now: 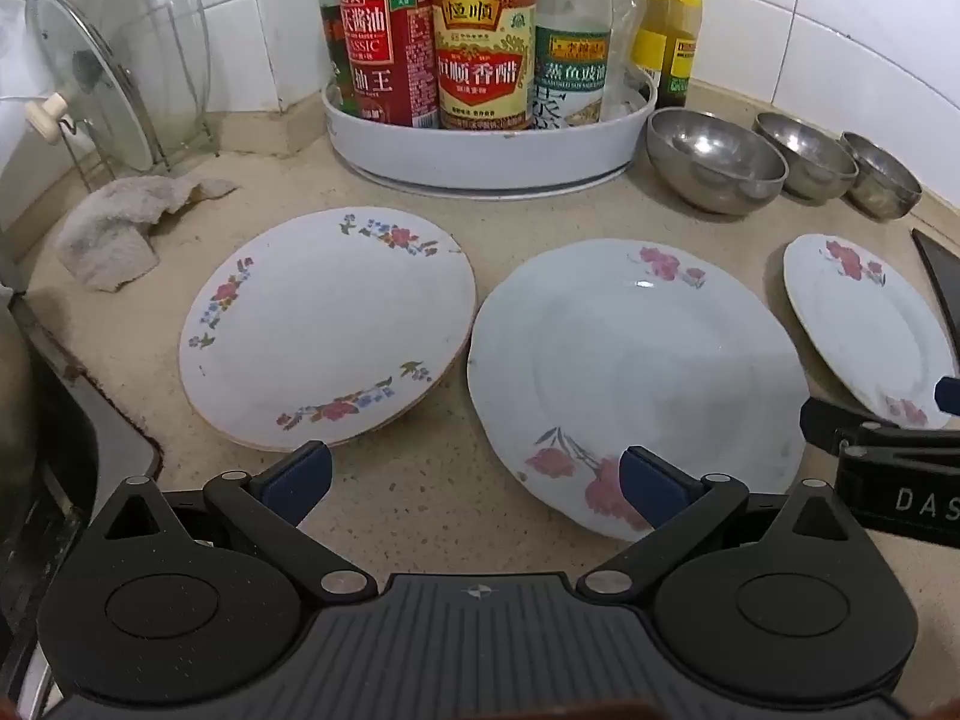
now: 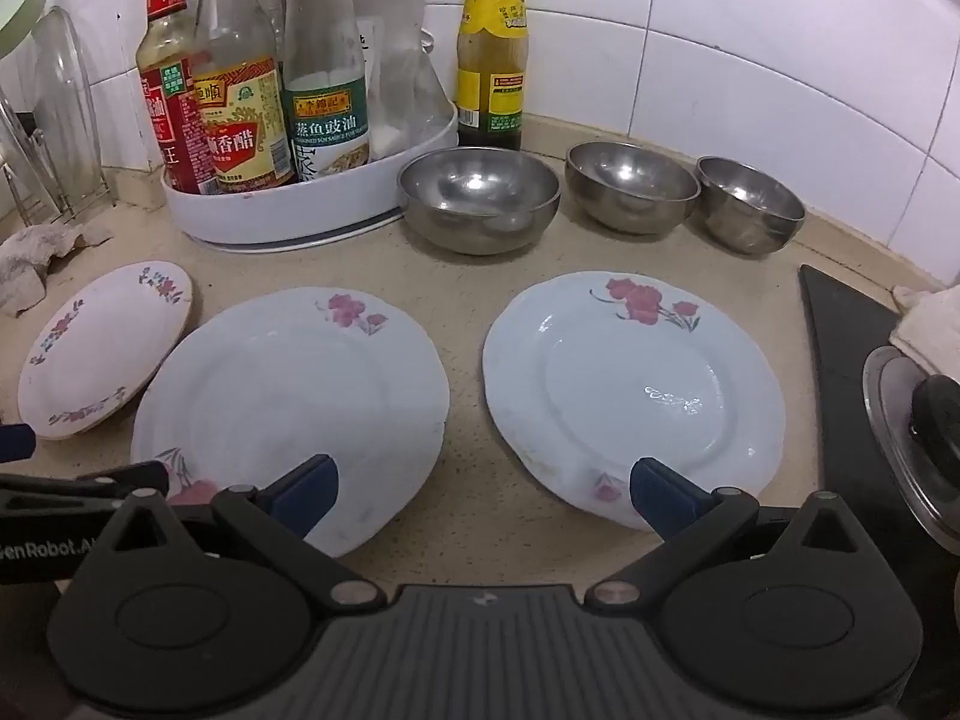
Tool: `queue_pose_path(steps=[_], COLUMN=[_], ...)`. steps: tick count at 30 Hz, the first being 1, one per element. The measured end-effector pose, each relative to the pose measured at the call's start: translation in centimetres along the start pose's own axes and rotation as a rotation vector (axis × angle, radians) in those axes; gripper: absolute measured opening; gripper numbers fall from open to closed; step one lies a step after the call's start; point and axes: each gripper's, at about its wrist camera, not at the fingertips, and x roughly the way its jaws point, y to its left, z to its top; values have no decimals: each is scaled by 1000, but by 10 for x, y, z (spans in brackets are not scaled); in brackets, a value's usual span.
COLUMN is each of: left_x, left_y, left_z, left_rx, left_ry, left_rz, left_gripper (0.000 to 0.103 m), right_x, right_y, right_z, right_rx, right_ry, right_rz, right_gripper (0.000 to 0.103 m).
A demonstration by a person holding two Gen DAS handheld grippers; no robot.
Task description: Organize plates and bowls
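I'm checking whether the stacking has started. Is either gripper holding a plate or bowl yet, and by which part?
Nothing is held. The left gripper and right gripper are both open above the counter, their fingers clear of the plates.

Bowls (image 2: 480, 201) behind plates (image 2: 630, 396), apparently apart.

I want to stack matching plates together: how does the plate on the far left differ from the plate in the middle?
The far-left plate has small multicoloured flower sprays spaced around its rim; the middle plate has only two pink flower sprigs, near and far. The far-left plate has a plain round, brownish edge and a cream tone; the middle plate has a wavy edge and a bluish-white tone. The middle plate also looks wider. Both lie face up and empty on the counter.
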Motion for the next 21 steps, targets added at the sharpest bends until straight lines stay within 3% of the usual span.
queue_pose_path(steps=[9,13,17,19,21], left_x=[6,10,15,16,17], left_y=[3,1,8,13,12], left_z=[-1,3,5,4,5], left_rx=[-3,-6,-40,-77,-77], left_ry=[24,63,82,65,65], left_rz=[-21,-55,-116,-177,-187], left_gripper=[101,94,92,88,83], right_x=[6,11,20,25,27], right_y=[5,4,2,3,1], right_z=[-2,-3,-6,-7,-8], right_rx=[3,15,62,65,78], right_ry=[34,63,118,136,135], right_rz=[47,93,174,180,200], right_gripper=[101,97,79,77,71])
